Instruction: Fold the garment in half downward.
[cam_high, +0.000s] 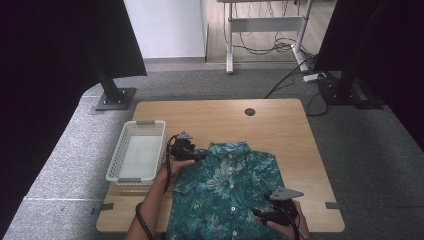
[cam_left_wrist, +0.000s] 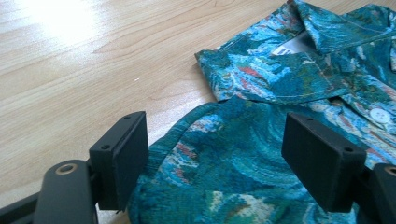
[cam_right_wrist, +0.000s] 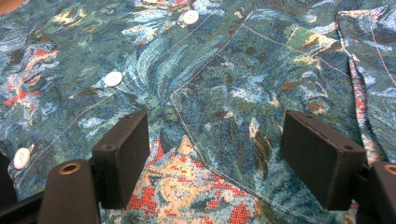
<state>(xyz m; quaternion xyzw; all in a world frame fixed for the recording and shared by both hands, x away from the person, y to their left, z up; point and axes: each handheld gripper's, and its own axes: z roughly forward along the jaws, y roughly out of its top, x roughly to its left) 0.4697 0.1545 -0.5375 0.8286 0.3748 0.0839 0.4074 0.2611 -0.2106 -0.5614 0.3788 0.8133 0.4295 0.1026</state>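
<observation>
A teal, floral-printed short-sleeved shirt (cam_high: 225, 190) lies flat and buttoned, front side up, on a light wooden desk (cam_high: 280, 130), its collar pointing away from the person and its hem reaching the near edge.

In the left gripper view, the shirt's rounded sleeve edge (cam_left_wrist: 205, 135) lies between and just ahead of the two black jaws, which stand wide apart and hold nothing. The collar (cam_left_wrist: 327, 28) sits beyond the jaw on the right of that view, and bare desk wood stretches beyond the other jaw. In the high view, the left gripper (cam_high: 192, 152) rests at the shirt's shoulder, near the collar.

In the right gripper view, the jaws are also wide apart and empty, hovering close over the shirt front. The stitched outline of a chest pocket (cam_right_wrist: 243, 121) runs between them, and a row of white buttons (cam_right_wrist: 113, 79) lies ahead of and beyond the jaw on the left of that view. In the high view, the right gripper (cam_high: 272, 215) is over the lower part of the shirt, near the hem.

A white plastic basket (cam_high: 120, 160), empty, stands on the desk just beside the left gripper.

The work appears to be at the start of folding the shirt: both grippers are placed, neither has gripped. The next move likely calls for each pair of jaws to come down over an edge of cloth and pinch it before any fold is carried across.
</observation>
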